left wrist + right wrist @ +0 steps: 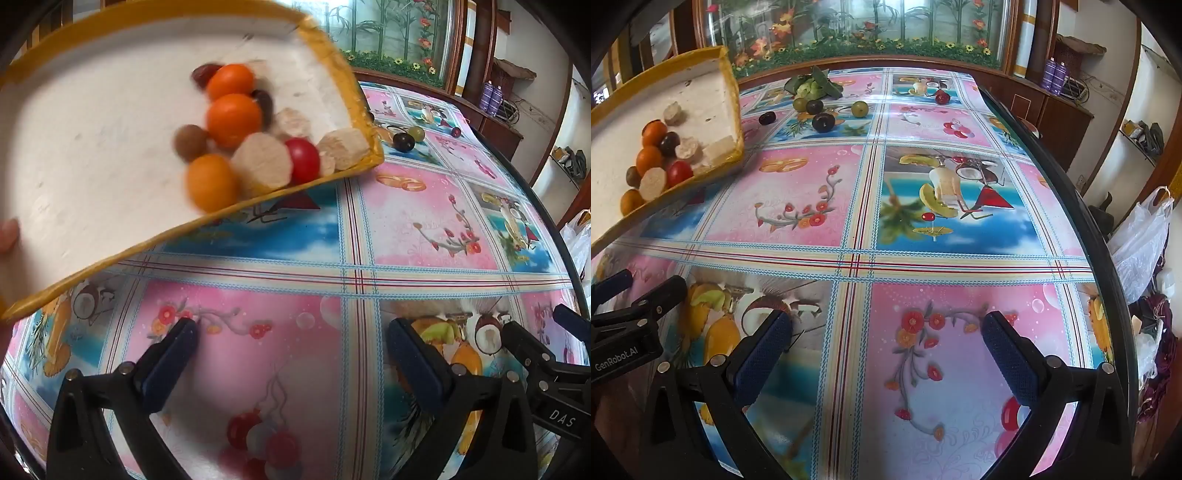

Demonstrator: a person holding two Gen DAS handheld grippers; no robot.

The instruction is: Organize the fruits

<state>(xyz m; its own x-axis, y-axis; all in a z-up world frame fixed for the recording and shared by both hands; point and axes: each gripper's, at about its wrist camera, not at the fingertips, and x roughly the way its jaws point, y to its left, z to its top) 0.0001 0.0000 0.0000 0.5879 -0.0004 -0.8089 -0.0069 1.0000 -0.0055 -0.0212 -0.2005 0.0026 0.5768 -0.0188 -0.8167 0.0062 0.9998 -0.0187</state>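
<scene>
A white tray with a yellow rim (92, 166) hangs tilted above the table at the left, a bare fingertip (7, 232) at its edge. Orange fruits (232, 118), a red one (303, 158), dark ones and pale round slices (262, 166) have slid into its low corner. It also shows in the right wrist view (713, 92). Loose dark and green fruits (823, 120) and a red one (942, 96) lie on the far table. My left gripper (291, 332) is open and empty over the tablecloth. My right gripper (886, 325) is open and empty.
The table has a glossy patterned cloth (923, 258); its right edge (1108, 277) curves away. A leafy green bunch (812, 86) lies at the far side. A plastic bag (1141, 240) and wooden cabinets (1052, 110) stand beyond the right edge.
</scene>
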